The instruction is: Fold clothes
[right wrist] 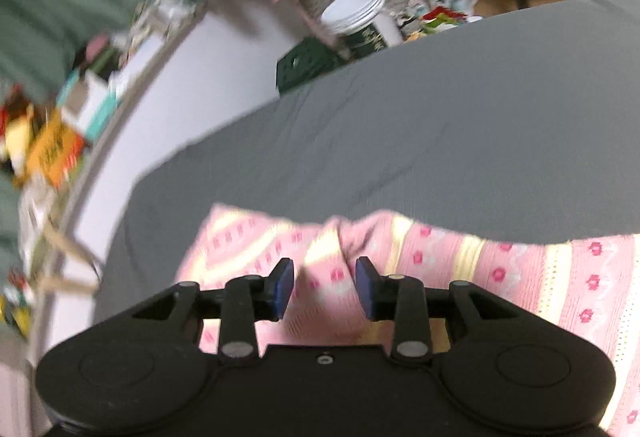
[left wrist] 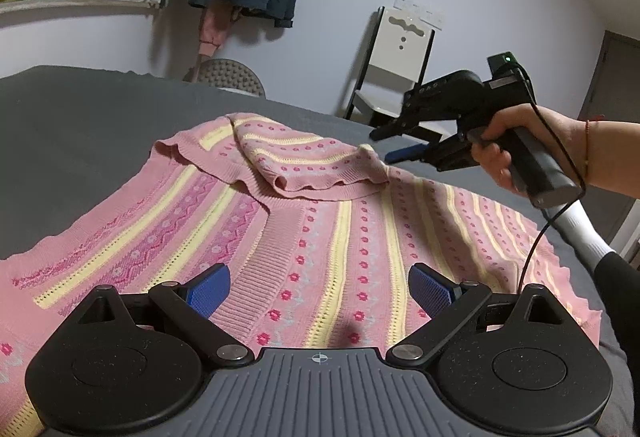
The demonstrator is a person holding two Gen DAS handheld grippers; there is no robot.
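Pink knit sweater (left wrist: pixel 304 237): spread flat on grey bed (left wrist: pixel 80 125), far sleeve (left wrist: pixel 312 161) folded across body, likely first fold.
Left gripper (left wrist: pixel 320 287): low over near hem, jaws wide, empty, probably awaiting next grab.
Right gripper (left wrist: pixel 400 141): hand (left wrist: pixel 516 145) holds it level by sleeve edge; jaws apart, nothing pinched.

The left gripper (left wrist: pixel 320 291) sits low with its two blue-padded fingers spread wide apart. The right gripper (right wrist: pixel 325 289) — held by a bare hand (left wrist: pixel 516 149) around its handle — has its fingers parted, with nothing between them.
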